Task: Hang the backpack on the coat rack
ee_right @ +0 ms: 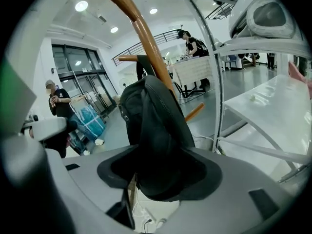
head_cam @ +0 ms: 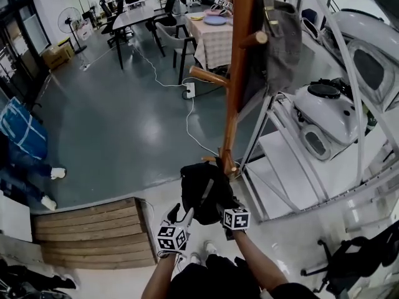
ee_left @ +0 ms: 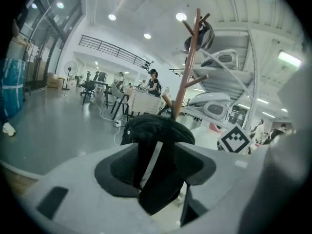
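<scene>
Black backpack [head_cam: 206, 189] between closing left gripper [ee_left: 156, 177] jaws, opening right gripper [ee_right: 161, 179]

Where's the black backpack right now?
Head view, bottom centre: the backpack is low against the wooden coat rack, left of the white shelving frame.

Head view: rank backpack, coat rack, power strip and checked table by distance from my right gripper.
1. Black backpack, between the right gripper's opening jaws.
2. Coat rack, just beyond.
3. Power strip, on the floor behind.
4. Checked table, farthest back.
</scene>
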`<action>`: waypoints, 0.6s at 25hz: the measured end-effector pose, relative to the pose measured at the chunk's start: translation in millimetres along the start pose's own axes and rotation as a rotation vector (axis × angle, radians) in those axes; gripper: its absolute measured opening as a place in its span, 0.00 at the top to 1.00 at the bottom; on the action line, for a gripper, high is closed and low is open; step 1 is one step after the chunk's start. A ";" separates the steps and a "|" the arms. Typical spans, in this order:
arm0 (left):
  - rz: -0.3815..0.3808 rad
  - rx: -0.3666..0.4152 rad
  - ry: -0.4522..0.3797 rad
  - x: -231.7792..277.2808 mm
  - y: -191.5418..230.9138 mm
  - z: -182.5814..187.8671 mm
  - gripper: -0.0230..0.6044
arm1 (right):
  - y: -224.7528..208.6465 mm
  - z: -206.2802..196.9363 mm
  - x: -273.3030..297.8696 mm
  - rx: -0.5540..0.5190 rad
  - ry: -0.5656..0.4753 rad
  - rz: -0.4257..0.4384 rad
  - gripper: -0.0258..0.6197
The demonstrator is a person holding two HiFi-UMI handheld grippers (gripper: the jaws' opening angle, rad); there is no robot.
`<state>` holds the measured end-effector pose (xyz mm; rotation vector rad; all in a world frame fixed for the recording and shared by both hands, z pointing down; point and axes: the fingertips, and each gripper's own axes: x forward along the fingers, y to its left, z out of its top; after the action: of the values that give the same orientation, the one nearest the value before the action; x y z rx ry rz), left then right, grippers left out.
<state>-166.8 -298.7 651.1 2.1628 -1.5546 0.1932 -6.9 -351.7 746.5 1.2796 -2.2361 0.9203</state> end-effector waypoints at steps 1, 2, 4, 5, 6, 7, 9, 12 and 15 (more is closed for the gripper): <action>-0.003 0.002 -0.015 -7.4 -1.6 5.5 0.58 | 5.2 1.0 -4.1 0.000 -0.007 -0.002 0.62; -0.006 0.004 -0.032 -14.5 -2.8 11.4 0.59 | 10.5 2.6 -8.3 0.000 -0.016 -0.003 0.62; -0.008 0.002 -0.067 -27.1 -3.4 23.7 0.60 | 20.8 7.1 -16.0 -0.004 -0.031 -0.003 0.62; -0.007 0.000 -0.083 -33.0 -3.3 29.1 0.62 | 25.5 8.9 -19.9 -0.007 -0.039 -0.003 0.62; -0.005 -0.001 -0.098 -39.0 -3.2 33.6 0.63 | 29.9 10.0 -24.2 -0.009 -0.046 -0.005 0.62; -0.001 0.000 -0.111 -45.0 -3.0 37.5 0.65 | 34.0 10.5 -29.0 -0.010 -0.054 -0.007 0.62; 0.011 0.010 -0.126 -56.7 -2.5 43.9 0.69 | 42.3 11.5 -39.2 -0.012 -0.068 -0.009 0.62; 0.030 0.027 -0.154 -72.7 -1.6 54.1 0.79 | 55.0 15.1 -57.3 -0.010 -0.092 -0.004 0.62; 0.037 0.026 -0.202 -87.7 -1.4 66.6 0.86 | 69.3 24.9 -79.0 -0.015 -0.137 0.006 0.62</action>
<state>-206.3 -252.8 559.1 2.2328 -1.7109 0.0062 -28.0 -296.8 655.9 1.3675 -2.3472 0.8396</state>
